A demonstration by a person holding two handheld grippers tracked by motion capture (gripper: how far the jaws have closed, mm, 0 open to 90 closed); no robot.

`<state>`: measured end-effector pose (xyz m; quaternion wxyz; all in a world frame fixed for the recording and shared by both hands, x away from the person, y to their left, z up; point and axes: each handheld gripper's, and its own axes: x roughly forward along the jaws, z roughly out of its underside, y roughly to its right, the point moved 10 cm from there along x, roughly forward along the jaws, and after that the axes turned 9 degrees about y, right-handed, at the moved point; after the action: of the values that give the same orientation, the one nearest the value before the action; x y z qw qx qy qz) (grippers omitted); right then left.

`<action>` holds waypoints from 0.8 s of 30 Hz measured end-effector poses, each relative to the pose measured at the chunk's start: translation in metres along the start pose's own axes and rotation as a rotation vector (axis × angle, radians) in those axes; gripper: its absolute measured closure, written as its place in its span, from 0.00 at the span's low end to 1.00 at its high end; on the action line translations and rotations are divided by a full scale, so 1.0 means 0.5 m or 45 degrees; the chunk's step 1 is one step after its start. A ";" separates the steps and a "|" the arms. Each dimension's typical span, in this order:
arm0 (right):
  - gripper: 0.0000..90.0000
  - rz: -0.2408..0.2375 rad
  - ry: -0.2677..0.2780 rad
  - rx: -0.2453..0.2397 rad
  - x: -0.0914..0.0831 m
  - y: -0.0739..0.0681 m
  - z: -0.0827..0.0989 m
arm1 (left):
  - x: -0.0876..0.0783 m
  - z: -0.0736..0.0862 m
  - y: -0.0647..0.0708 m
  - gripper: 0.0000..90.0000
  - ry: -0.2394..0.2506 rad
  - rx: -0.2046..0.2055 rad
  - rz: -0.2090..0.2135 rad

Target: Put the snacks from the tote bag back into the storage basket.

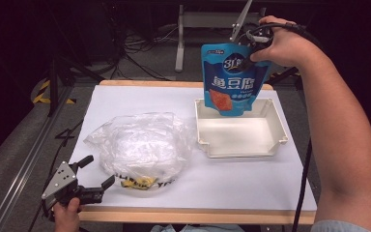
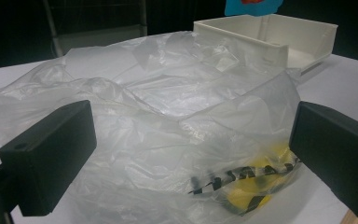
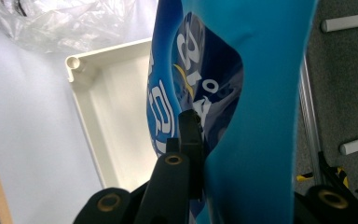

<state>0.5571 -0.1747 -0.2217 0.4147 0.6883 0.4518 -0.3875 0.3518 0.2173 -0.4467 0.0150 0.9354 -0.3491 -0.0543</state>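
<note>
A blue snack pouch with white characters hangs upright in the air over the far edge of a white tray. My right gripper is shut on the pouch's top right corner; in the right gripper view its black jaw presses the pouch above the tray. A crumpled clear plastic bag with a yellow and black print lies left of the tray. My left gripper stands open at the table's front left, just short of the bag, which sits between and beyond its jaws.
White paper covers the wooden table. Dark floor, cables and metal stands lie beyond the far edge. A forearm reaches along the right side of the table.
</note>
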 end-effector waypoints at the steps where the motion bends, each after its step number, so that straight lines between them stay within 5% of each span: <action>1: 0.99 0.001 0.002 -0.004 0.001 0.003 0.003 | 0.000 0.000 0.000 0.01 -0.001 0.001 0.000; 24: 0.99 -0.078 0.011 -0.024 0.100 0.006 0.030 | 0.001 0.004 0.000 0.01 -0.019 0.007 0.002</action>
<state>0.5722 -0.1739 -0.2719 0.4072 0.6720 0.4778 -0.3929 0.3522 0.2170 -0.4488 0.0097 0.9348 -0.3500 -0.0602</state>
